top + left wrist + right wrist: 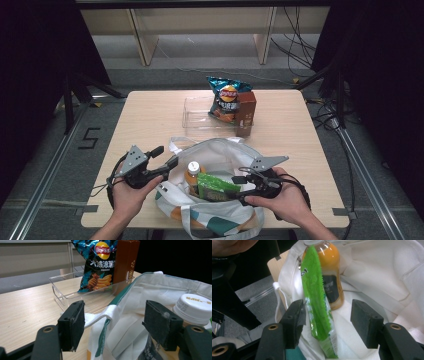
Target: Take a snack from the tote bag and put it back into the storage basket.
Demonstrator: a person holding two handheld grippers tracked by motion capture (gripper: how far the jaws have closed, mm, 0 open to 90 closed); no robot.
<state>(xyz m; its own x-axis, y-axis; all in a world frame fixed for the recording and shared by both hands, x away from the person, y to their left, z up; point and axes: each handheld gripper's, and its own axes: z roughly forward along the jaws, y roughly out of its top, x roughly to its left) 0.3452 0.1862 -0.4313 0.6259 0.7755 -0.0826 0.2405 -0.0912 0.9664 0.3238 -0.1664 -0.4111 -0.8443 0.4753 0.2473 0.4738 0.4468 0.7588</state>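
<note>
My left gripper (113,323) has its jaws wide apart, with the bag (150,290) rim and strap between them. Just right of it the bottle (196,308) blocks the way; ahead stand the tray (62,290), chips (98,265) and box (126,262). To its left the worktop (25,307) is bare. Between my right gripper's (328,322) open jaws the green pack (315,302) hugs the left pad, leaving room to its right.

Chip bag (227,98), brown carton (246,112) in clear tray (192,118).
</note>
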